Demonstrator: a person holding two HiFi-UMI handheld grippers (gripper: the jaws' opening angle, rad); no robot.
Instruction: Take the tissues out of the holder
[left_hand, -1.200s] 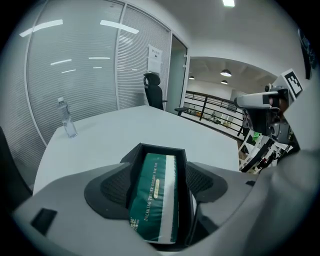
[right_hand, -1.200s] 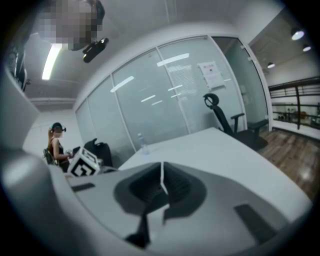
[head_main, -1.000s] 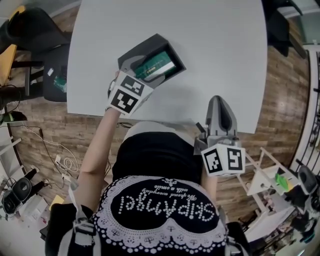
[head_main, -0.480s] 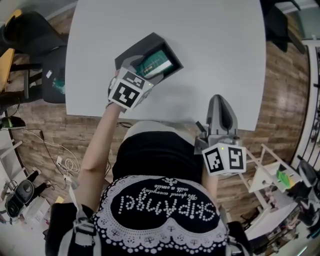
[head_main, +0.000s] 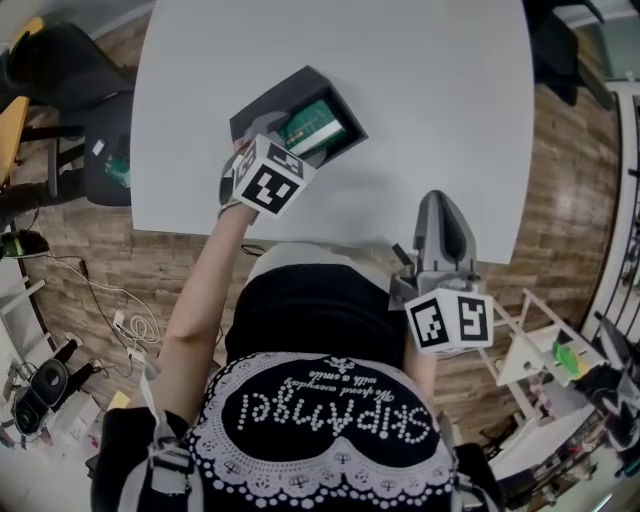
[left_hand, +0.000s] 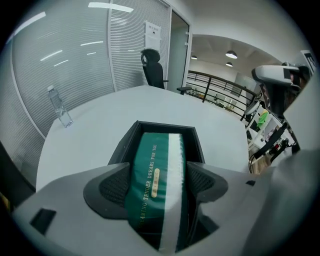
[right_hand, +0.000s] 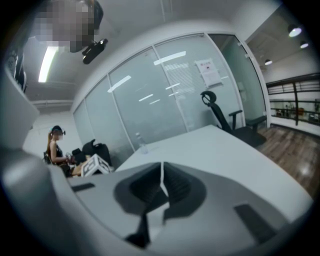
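Note:
A black open-topped holder (head_main: 262, 108) sits on the white table (head_main: 420, 90), near its front left. Inside it lies a green tissue pack (head_main: 312, 128) with a white stripe. My left gripper (head_main: 283, 148) reaches into the holder from the near side. In the left gripper view the tissue pack (left_hand: 150, 175) fills the gap between the two dark pads (left_hand: 114, 187), which press on its long sides inside the holder (left_hand: 125, 145). My right gripper (head_main: 442, 203) hovers at the table's front edge, apart from the holder. Its jaws (right_hand: 161, 182) are shut with nothing between them.
A clear water bottle (left_hand: 59, 107) stands far off on the table. A black office chair (left_hand: 152, 70) is at the far side, and dark chairs (head_main: 60, 60) stand left of the table. A white rack (head_main: 540, 360) stands on the floor at right. A person (right_hand: 56, 145) sits in the background.
My left gripper has moved forward and a little right, deeper over the holder, with its cube turning. The right gripper has stayed put.

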